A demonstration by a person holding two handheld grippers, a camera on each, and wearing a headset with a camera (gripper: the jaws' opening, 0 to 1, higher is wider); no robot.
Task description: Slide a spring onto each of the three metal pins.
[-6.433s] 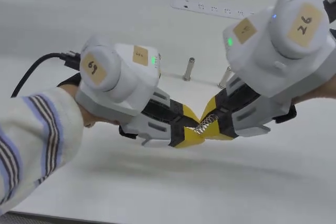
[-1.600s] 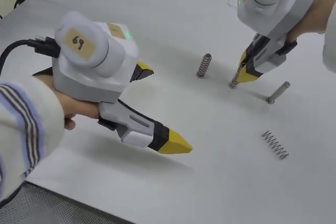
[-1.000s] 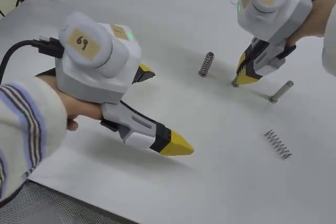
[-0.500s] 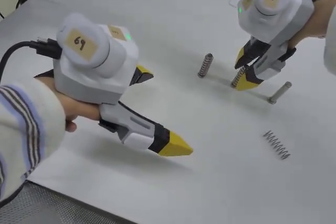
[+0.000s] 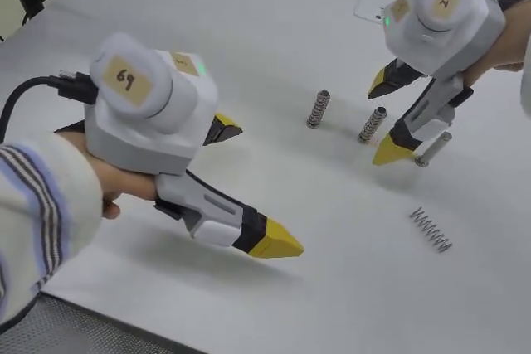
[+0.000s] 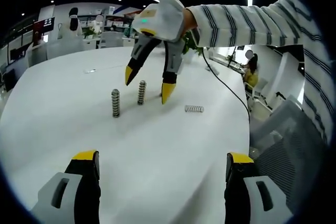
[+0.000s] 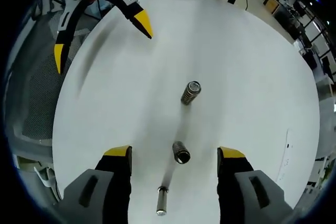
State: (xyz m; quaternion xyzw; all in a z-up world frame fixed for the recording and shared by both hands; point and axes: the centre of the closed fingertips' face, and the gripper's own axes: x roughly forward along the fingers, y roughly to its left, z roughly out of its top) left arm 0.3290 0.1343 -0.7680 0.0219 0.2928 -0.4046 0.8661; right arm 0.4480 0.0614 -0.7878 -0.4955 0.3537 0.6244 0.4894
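One spring-covered pin [image 7: 181, 152] stands between the right gripper's [image 7: 174, 155] spread fingers [image 7: 118, 156]; the left gripper's [image 6: 163, 156] fingers [image 6: 86, 157] gape empty.

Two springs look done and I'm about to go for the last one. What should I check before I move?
1. Springs on two pins: ok. The first sprung pin and the second sprung pin each carry one.
2. Second spring fully seated: cannot tell.
3. Third pin ready: ok, it stands bare.
4. Loose spring reachable: ok, it lies flat on the table, apart from the pins.
5. Right gripper free: ok, jaws open, nothing held.
6. Left gripper out of the way: ok, open, empty, well apart from the pins.
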